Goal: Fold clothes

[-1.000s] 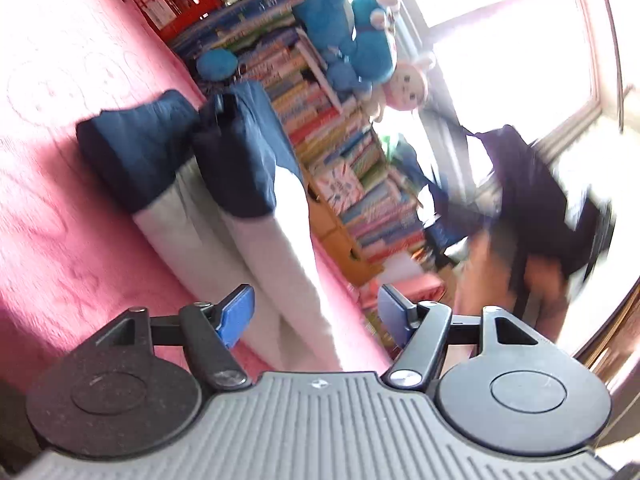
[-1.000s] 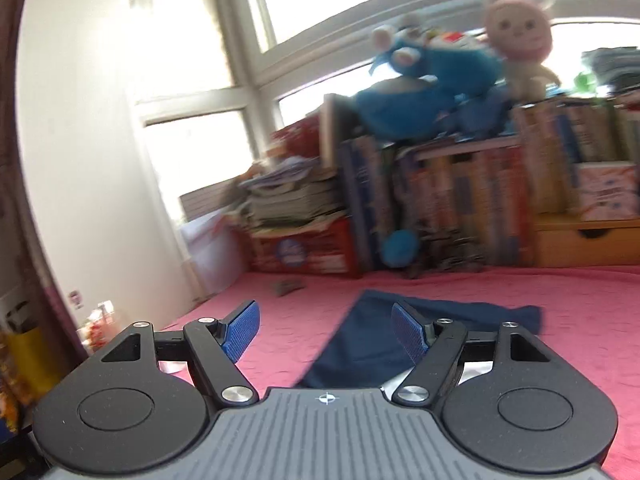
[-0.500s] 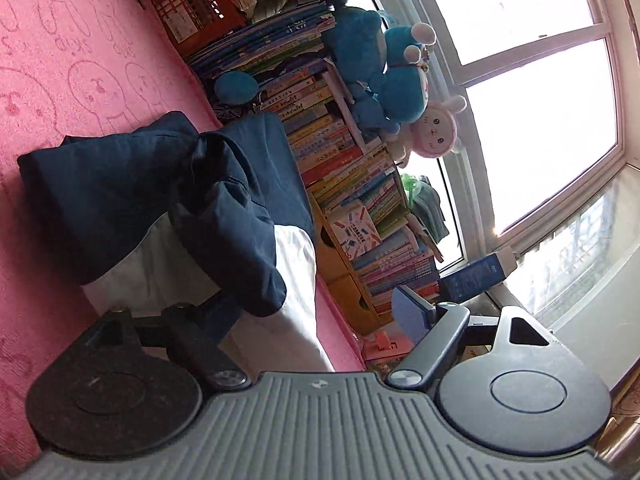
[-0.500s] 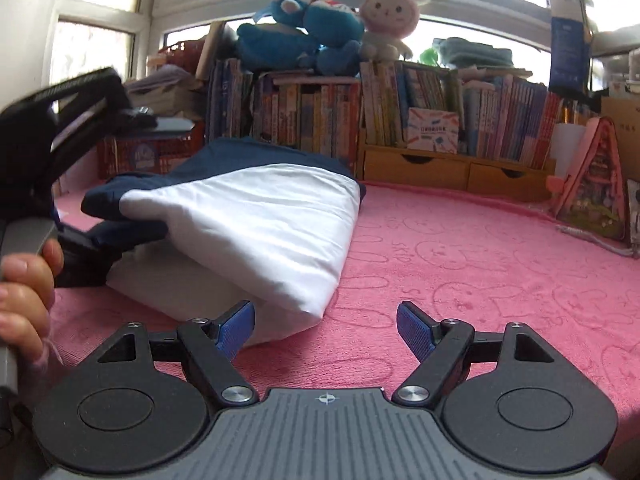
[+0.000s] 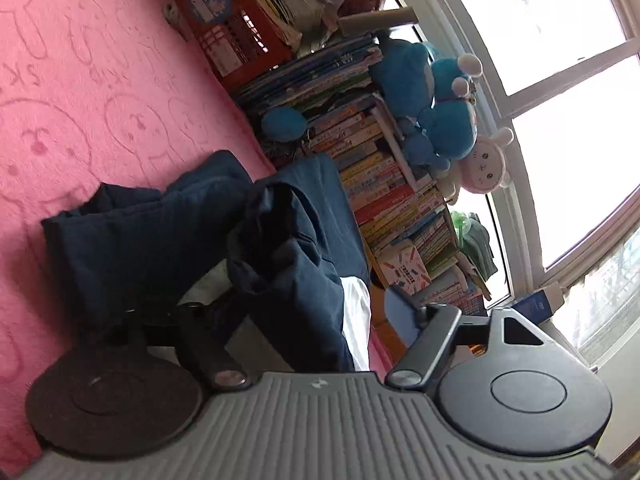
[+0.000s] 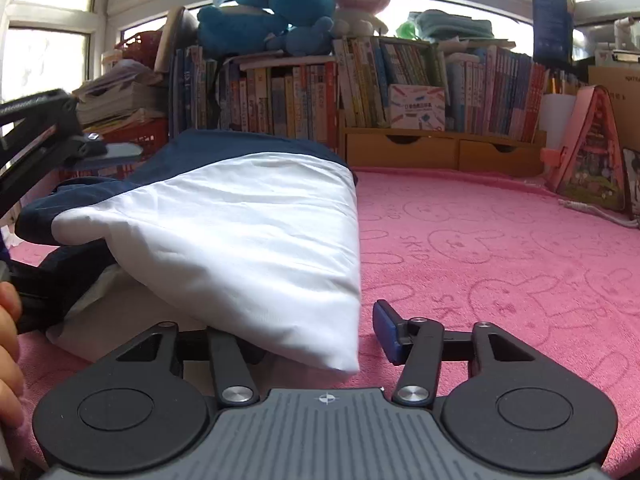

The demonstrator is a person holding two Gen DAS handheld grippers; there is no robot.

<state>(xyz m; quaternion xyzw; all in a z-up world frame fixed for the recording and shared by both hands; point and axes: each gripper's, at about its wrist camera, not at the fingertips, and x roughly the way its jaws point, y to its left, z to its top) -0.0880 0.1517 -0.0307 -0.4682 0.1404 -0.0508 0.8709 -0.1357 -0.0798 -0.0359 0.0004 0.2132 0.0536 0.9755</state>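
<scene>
We hold both tongs spread around the navy-and-white garment (image 6: 248,232) on the pink blanket (image 6: 500,248): left tongs (image 5: 308,316) straddle its navy end, right tongs (image 6: 316,336) its white corner.

pink mat (image 6: 500,248), bookshelf (image 6: 360,92) w/ plushies (image 6: 272,12), bright windows (image 5: 560,60)

1. The garment (image 6: 240,232) lies on the blanket (image 6: 500,248), left of the middle.
2. Behind it stand rows of books (image 6: 304,100).
3. Plush toys (image 6: 280,8) sit on the books.
4. Drawers (image 6: 440,152) sit under the right row of books.
</scene>
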